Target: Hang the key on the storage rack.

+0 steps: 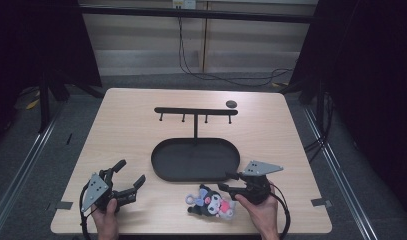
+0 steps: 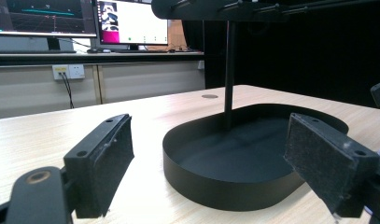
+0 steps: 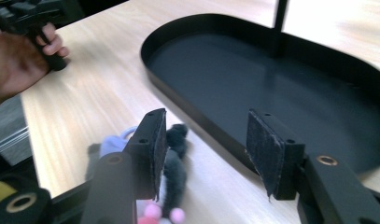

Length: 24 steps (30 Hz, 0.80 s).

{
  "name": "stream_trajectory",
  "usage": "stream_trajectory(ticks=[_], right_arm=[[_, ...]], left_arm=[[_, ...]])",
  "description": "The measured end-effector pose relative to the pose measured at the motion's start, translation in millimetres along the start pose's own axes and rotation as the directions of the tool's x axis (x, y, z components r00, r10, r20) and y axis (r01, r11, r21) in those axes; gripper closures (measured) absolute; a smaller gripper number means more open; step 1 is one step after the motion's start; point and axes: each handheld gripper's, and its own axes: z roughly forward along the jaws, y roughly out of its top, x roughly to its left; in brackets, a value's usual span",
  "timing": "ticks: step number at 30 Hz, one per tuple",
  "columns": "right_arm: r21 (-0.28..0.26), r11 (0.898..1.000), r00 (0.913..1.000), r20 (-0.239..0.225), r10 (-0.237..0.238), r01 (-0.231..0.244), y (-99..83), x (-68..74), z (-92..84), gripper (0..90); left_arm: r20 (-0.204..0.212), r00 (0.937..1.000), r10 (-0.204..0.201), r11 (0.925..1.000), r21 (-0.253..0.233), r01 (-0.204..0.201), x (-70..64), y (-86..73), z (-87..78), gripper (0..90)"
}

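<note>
A dark plush toy with pink and blue bits lies on the table near the front edge, left of my right gripper. That gripper is open and points left, with nothing between its pads. In the right gripper view the plush toy lies beside and below the left jaw of the gripper, apart from its pads. My left gripper rests open at the front left and faces the black oval tray. In the left gripper view the gripper frames the tray's wall.
A black post rises from the tray's back and carries a crossbar with several small hooks. A small dark disc lies behind it at the right. In the right gripper view the person's other hand holds the left gripper at the far left.
</note>
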Motion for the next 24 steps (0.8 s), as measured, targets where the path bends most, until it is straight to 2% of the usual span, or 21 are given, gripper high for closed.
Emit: stream_trajectory(ticks=[4,6,10,18,22,24], right_arm=[[0.038,0.999,0.9995,-0.029,-0.012,0.013,5.5,2.4,6.6,48.5],[0.056,0.998,0.997,-0.075,-0.015,0.02,7.8,2.2,9.7,48.4],[0.081,0.996,0.9961,-0.085,-0.027,0.033,13.6,4.3,13.0,48.2],[0.153,0.986,0.991,-0.123,-0.052,0.071,25.4,7.8,24.3,54.7],[0.205,0.974,0.9863,-0.151,-0.066,0.097,30.9,10.3,32.4,59.9],[0.239,0.963,0.9823,-0.169,-0.082,0.121,34.1,11.5,37.0,61.9]], left_arm=[[0.0,1.0,0.0,1.0,0.0,0.0,0.0,0.0,0.0,15.3],[0.0,1.0,0.0,1.0,0.0,0.0,0.0,0.0,0.0,15.3],[0.0,1.0,0.0,1.0,0.0,0.0,0.0,0.0,0.0,15.3],[0.0,1.0,0.001,1.0,0.001,-0.001,0.0,0.0,0.0,15.3],[0.0,1.0,0.0,1.0,0.0,0.0,0.0,0.0,0.0,15.3],[0.0,1.0,0.0,1.0,0.0,0.0,0.0,0.0,0.0,15.3]])
